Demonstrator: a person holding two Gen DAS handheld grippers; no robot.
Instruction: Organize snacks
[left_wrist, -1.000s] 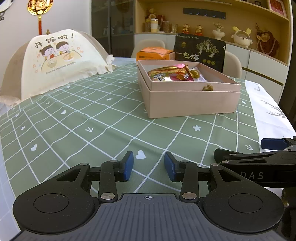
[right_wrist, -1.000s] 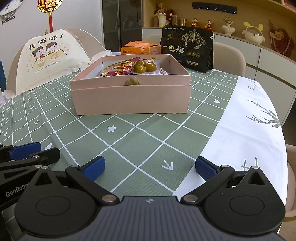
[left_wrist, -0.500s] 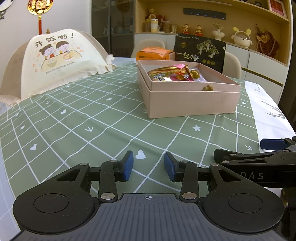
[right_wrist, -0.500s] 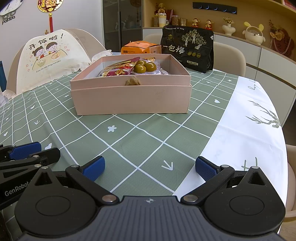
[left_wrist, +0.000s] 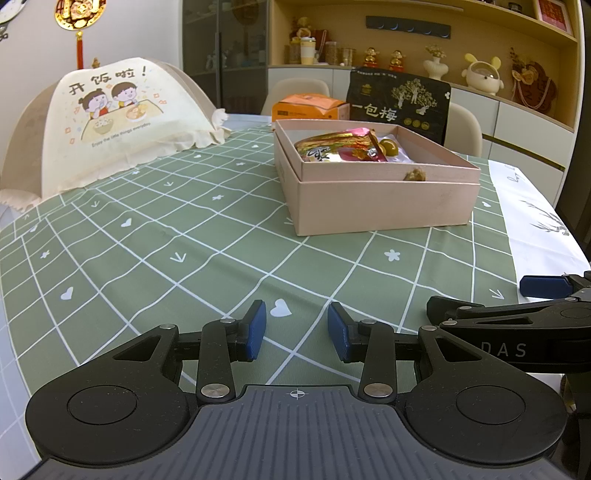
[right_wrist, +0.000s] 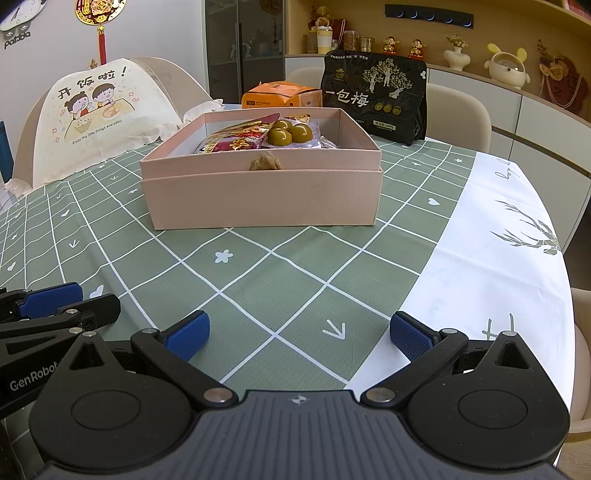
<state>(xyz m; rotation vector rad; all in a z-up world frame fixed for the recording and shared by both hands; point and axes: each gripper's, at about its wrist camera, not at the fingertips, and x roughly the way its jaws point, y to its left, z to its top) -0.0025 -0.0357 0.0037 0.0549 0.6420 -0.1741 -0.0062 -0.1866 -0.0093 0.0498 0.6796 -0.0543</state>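
Note:
A pink cardboard box (left_wrist: 384, 203) (right_wrist: 258, 199) stands on the green checked tablecloth, well ahead of both grippers. Inside lie a red-and-gold snack packet (left_wrist: 332, 149) (right_wrist: 236, 140), a clear pack of green plums (right_wrist: 290, 133) (left_wrist: 388, 146) and a small brown snack (right_wrist: 265, 162) (left_wrist: 415, 174) by the near wall. My left gripper (left_wrist: 296, 331) hovers low over the cloth, jaws partly apart, nothing between them. My right gripper (right_wrist: 298, 335) is wide open and empty beside it. Each gripper shows at the edge of the other's view.
Behind the box stand a black plum bag (right_wrist: 375, 98) (left_wrist: 399, 101) and an orange carton (right_wrist: 280, 94) (left_wrist: 308, 107). A cream mesh food cover (left_wrist: 122, 118) (right_wrist: 96, 114) sits at the back left. A white cloth (right_wrist: 495, 258) covers the table's right side, and chairs and cabinets line the far wall.

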